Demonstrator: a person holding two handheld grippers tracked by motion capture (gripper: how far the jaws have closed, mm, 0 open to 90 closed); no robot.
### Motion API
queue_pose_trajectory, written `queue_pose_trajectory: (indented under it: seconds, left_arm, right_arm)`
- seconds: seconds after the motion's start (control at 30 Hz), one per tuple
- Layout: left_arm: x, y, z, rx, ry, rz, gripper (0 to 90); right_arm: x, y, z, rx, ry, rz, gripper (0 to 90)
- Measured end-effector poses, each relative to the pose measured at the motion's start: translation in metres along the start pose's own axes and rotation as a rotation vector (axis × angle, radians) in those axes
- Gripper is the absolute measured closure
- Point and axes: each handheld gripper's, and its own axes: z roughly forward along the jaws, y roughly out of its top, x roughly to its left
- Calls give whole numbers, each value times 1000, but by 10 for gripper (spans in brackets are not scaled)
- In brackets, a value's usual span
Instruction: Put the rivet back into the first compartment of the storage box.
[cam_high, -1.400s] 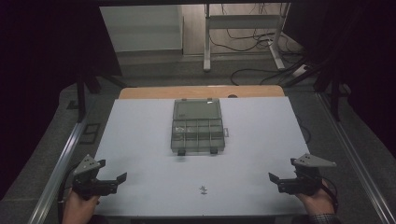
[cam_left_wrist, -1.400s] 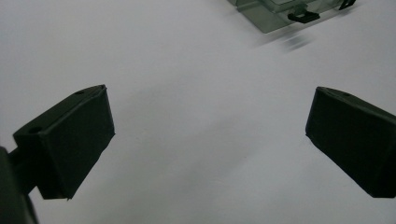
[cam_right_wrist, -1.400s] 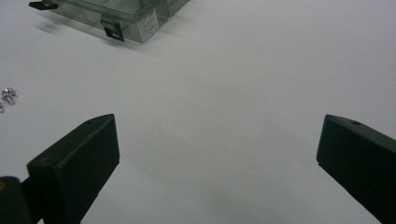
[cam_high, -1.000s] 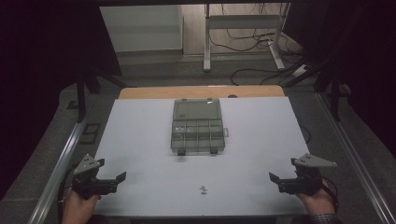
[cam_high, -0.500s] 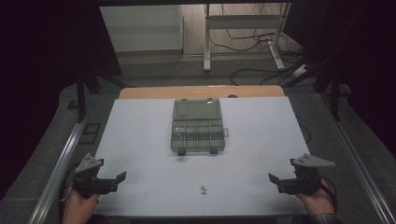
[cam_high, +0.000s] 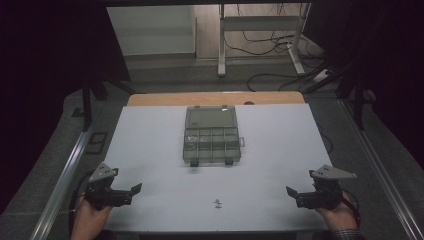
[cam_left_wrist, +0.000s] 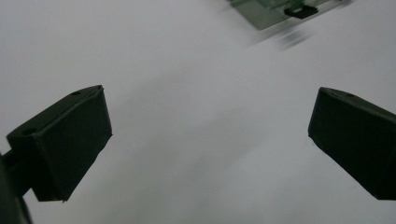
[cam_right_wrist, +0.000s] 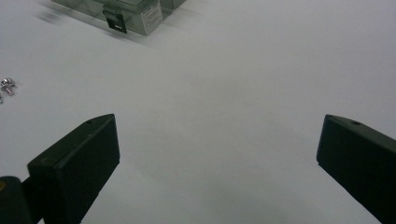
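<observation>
A grey-clear compartment box (cam_high: 212, 135) lies in the middle of the white table (cam_high: 150, 150) with its lid open toward the far side. Two or three small screws (cam_high: 217, 203) lie loose near the front edge. My left gripper (cam_high: 131, 192) rests open at the front left corner and points right, with nothing between its jaws. My right gripper (cam_high: 295, 196) rests open at the front right and points left, also holding nothing. The left gripper view shows the left gripper (cam_left_wrist: 210, 140) over bare table, with a box corner (cam_left_wrist: 280, 9) at the top. The right gripper view shows the right gripper (cam_right_wrist: 219, 158), the box (cam_right_wrist: 126, 11) and the screws (cam_right_wrist: 7, 86).
A wooden strip (cam_high: 215, 98) borders the table's far edge. Metal rails (cam_high: 65, 170) run along both sides of the table. Beyond it stand a white frame (cam_high: 260, 30) and cables (cam_high: 270, 75) on the floor.
</observation>
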Motion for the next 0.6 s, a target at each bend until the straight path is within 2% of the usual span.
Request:
queue_pose_trajectory:
  seconds: [0.23,0.3,0.47,0.6]
  left_arm:
    - [-7,6,6,3,-38,9,0]
    - [-10,9,10,14,-52,31,0]
    - [-15,15,14,21,-70,36,1]
    - [-20,21,17,36,-68,56,5]
  right_arm:
    - [0,0,0,-6,0,0,0]
    - [1,1,1,-5,1,-6,0]
    - [1,1,1,-2,-3,-6,0]
    - [1,1,1,-2,-6,-2,0]
